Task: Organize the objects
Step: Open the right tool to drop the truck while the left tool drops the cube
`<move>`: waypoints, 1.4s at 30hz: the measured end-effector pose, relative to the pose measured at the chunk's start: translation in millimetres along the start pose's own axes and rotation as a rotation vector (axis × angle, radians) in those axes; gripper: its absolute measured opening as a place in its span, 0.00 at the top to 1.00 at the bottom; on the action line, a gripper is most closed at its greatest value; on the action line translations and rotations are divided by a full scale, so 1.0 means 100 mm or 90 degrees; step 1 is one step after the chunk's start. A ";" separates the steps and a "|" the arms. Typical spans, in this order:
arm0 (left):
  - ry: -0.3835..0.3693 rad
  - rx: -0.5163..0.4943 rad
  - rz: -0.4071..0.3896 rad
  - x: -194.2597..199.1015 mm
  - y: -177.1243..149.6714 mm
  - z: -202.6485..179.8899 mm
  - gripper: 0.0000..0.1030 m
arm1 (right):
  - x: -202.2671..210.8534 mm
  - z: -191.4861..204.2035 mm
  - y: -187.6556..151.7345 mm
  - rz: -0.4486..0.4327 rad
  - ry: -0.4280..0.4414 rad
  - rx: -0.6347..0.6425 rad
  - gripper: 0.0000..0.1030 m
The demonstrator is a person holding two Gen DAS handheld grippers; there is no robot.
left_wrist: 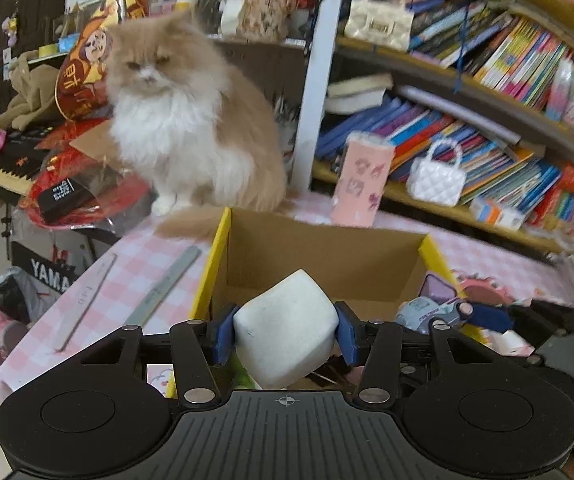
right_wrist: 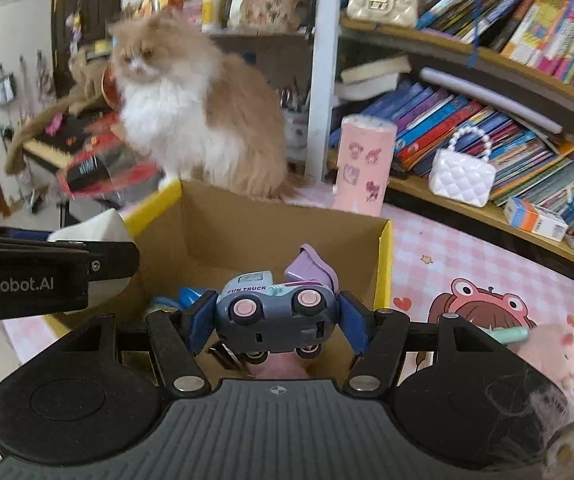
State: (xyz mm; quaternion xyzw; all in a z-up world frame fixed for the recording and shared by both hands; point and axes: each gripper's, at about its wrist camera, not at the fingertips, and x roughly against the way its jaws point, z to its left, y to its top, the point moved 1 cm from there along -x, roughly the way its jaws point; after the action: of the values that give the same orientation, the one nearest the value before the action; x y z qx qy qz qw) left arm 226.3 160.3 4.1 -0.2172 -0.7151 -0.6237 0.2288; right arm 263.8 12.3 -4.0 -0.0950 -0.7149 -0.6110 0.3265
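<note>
Truck (right_wrist: 275, 312) clamped in right tool (right_wrist: 277, 322) over box (right_wrist: 385, 264).

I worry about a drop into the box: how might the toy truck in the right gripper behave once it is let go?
The toy truck looks like hard moulded plastic, so probably stiff and light. It hangs wheels-outward in the right gripper, so it may tumble into the cardboard box. On its wheels it could roll. Its raised purple flap seems the likeliest part to snap.

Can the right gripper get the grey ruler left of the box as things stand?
Probably not: right gripper is shut on the grey toy truck, and the yellow-edged cardboard box lies between it and the long grey ruler.
</note>
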 end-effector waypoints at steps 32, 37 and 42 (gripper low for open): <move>0.047 0.014 -0.016 -0.21 0.19 -0.03 0.19 | -0.60 -0.12 0.23 0.071 0.050 0.092 0.36; 0.029 0.029 -0.047 0.11 0.19 0.04 0.16 | -0.26 -0.11 0.24 0.021 0.029 0.046 0.34; 0.027 0.047 -0.073 0.42 0.11 0.16 0.14 | 0.18 -0.04 0.18 -0.033 0.005 0.016 0.32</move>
State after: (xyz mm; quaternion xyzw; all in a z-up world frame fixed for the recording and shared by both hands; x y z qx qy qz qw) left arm 198.5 178.6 36.2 -0.1543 -0.7439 -0.6135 0.2157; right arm 261.0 8.0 21.7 -0.0698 -0.7233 -0.6109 0.3142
